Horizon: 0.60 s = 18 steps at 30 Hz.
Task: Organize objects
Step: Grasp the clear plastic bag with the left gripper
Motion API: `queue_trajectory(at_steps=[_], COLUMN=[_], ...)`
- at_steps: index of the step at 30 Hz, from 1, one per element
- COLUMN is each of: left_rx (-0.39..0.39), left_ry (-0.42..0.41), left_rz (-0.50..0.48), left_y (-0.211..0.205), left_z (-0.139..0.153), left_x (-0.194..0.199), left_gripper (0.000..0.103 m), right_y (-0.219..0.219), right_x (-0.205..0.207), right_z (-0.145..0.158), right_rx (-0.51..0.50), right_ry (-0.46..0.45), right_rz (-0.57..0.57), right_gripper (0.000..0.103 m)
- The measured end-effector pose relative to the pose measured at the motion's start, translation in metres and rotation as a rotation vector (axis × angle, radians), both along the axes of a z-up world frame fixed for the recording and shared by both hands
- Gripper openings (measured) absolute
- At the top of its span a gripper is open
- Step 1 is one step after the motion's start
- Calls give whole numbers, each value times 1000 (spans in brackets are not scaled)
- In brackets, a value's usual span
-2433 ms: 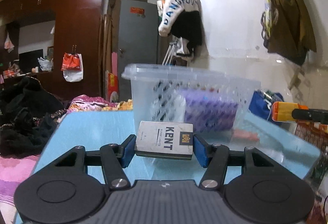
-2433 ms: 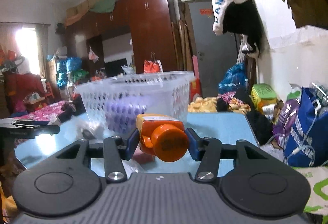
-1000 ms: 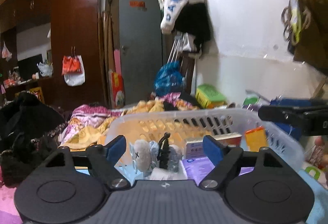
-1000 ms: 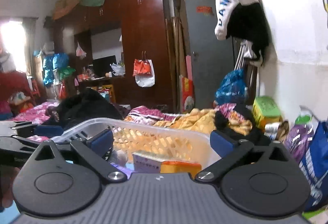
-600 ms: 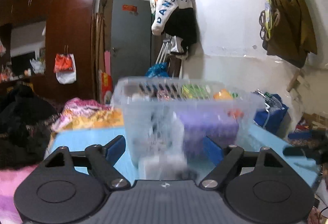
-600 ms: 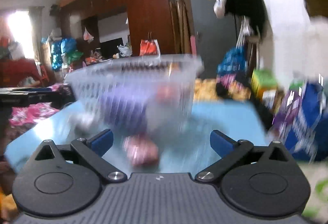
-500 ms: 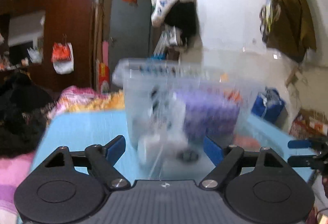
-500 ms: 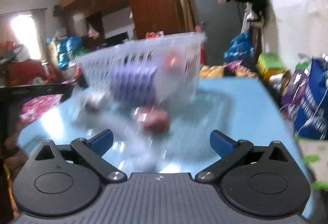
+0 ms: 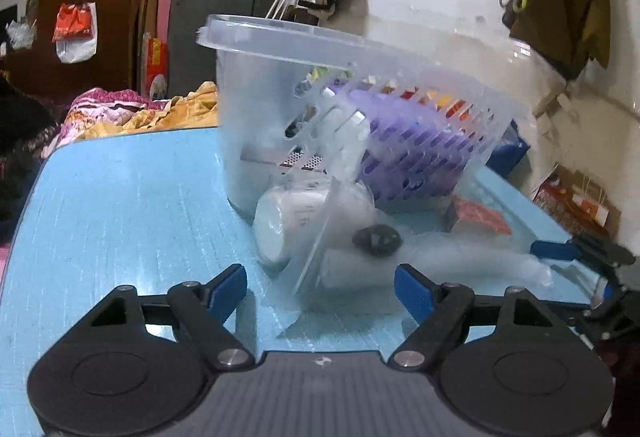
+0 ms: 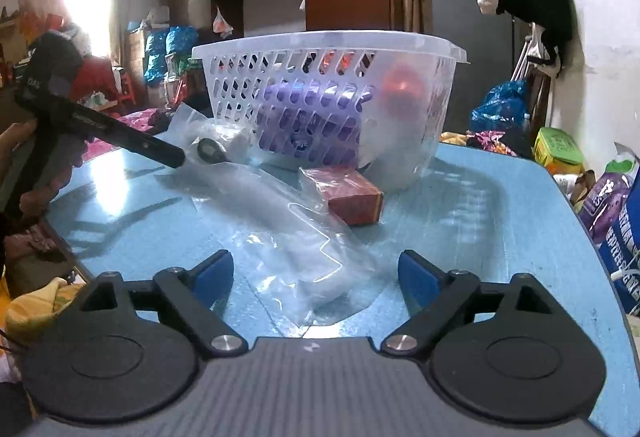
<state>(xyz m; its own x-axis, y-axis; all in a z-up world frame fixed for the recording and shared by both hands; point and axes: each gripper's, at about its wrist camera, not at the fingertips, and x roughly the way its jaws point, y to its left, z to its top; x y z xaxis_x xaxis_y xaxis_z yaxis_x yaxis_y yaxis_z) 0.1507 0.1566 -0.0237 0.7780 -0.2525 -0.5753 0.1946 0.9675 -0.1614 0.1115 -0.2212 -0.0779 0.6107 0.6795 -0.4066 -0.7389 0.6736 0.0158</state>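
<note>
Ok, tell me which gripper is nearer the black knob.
Left. The left gripper sits just short of the black knob, open, with one fingertip almost at it in the right wrist view. The right gripper is farther off, across the plastic bag.

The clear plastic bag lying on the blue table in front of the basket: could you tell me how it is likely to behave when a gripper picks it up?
The clear plastic bag looks thin and wrinkled, so it will probably sag and fold. Its glossy film may slip between the pads. A pale tube-like item seems to lie inside, so the weight could shift.
</note>
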Motion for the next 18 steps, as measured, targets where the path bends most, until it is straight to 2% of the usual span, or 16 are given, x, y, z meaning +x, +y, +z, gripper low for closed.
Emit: queue_trajectory(at_steps=[2, 4, 9, 11, 14, 18], left_rx=[10, 22, 13, 12, 2, 3], left_ry=[2, -2, -15, -26, -53, -99], left_rz=[8, 1, -27, -18, -8, -15], left_y=[-4, -7, -15, -17, -19, -25], left_z=[-1, -2, -3, -2, 0, 1], left_x=[2, 2, -6, -9, -18, -34], left_gripper=[68, 51, 25, 22, 18, 17], right_y=[-1, 0, 0, -1, -2, -3], right_x=[-2, -3, -5, -6, -7, -11], right_z=[-1, 0, 1, 1, 3, 4], right_rx=[5, 6, 6, 7, 0, -10], right_ry=[-7, -15, -20, -25, -27, -44], right_rz=[9, 23, 44, 46, 54, 45], right_gripper=[81, 76, 61, 44, 27, 22])
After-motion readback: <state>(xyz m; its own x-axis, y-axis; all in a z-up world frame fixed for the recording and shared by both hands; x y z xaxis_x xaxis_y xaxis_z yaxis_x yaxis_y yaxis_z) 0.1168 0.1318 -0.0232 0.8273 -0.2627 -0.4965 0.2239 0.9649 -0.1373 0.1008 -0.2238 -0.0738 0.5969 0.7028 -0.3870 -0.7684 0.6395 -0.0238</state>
